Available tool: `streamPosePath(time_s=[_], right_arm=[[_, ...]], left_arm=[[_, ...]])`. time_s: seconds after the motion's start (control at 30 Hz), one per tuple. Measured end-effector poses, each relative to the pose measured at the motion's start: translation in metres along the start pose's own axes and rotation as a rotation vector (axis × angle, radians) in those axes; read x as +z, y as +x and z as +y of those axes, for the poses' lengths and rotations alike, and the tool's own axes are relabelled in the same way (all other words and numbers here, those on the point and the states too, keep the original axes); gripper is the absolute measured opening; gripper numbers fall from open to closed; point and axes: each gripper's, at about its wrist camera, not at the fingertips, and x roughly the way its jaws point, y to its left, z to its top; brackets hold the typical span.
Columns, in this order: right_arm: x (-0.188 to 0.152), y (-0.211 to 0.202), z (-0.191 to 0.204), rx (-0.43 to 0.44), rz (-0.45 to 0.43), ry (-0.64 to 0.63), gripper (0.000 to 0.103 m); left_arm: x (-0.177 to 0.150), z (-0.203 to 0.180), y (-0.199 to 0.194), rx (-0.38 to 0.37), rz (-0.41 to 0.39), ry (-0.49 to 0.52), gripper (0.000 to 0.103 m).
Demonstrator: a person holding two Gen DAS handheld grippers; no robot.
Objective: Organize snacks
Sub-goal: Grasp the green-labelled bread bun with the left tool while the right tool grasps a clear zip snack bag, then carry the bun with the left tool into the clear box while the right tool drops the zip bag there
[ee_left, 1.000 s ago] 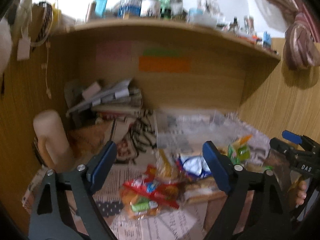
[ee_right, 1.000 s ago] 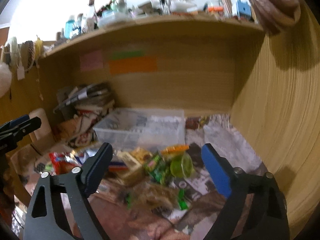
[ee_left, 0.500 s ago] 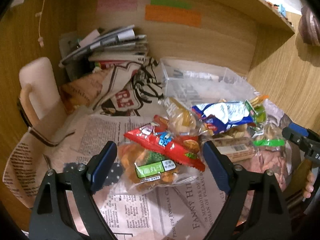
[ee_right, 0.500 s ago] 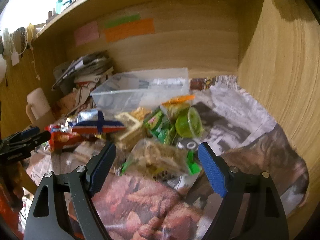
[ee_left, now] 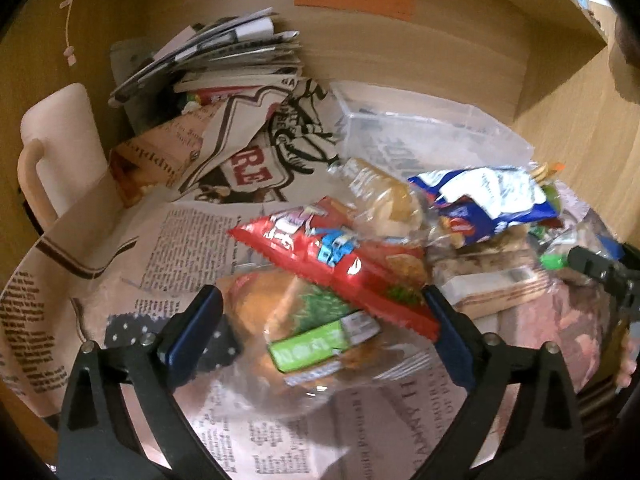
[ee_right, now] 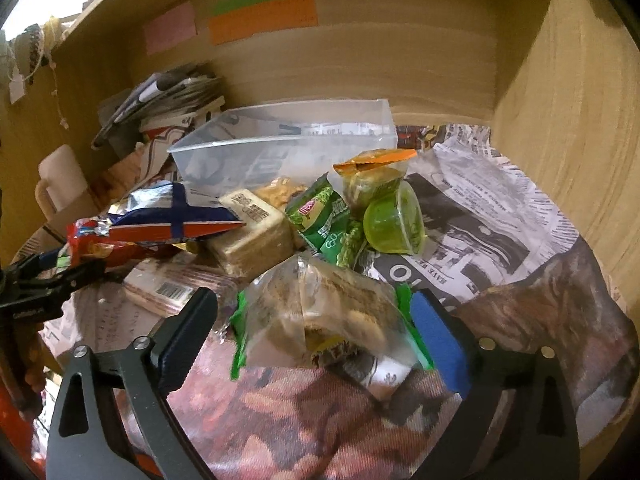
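Snack packets lie heaped on newspaper in front of a clear plastic box [ee_left: 420, 136] [ee_right: 280, 140]. My left gripper [ee_left: 320, 336] is low over a clear bag of orange snacks with a green label [ee_left: 312, 344]. Its jaws are opening, with the bag between them and the pads not pressing it. A red packet [ee_left: 332, 256] lies across that bag. My right gripper [ee_right: 316, 340] straddles a clear bag of biscuits with green edges [ee_right: 320, 312]. Its jaws are opening too, beside the bag. Behind lie a green jelly cup [ee_right: 394, 220], a green packet [ee_right: 320, 216] and a cracker pack [ee_right: 252, 232].
A cream mug [ee_left: 56, 152] stands at the left wall and a stack of papers [ee_left: 224, 52] fills the back left corner. Wooden walls close in the back and right. A blue and white packet [ee_left: 492, 200] tops the heap's middle.
Both grippers have sunk toward the heap and tipped downward, so the shelf above is out of view. Both pairs of jaws have widened and now flank a bag each.
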Motion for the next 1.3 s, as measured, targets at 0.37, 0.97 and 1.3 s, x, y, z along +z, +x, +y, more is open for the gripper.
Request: streamPosePath(time_s=[0.37,0.97,1.3], right_arm=[[0.000,0.014,-0.005,-0.003,0.022,0.013,0.097],[-0.002,0.004,-0.009,-0.015,-0.019,0.025,0.075],[0.015,-0.027,-0.011,-0.037,-0.131,0.020,0.074]], left_arm=[[-0.004,0.018,0.012,0.073,-0.007,-0.009,0.078],[0.008,0.052,-0.023,0.133,-0.116,-0.091,0.065],[0.038,0.048,-0.067,0.119,-0.236,-0.071,0.065]])
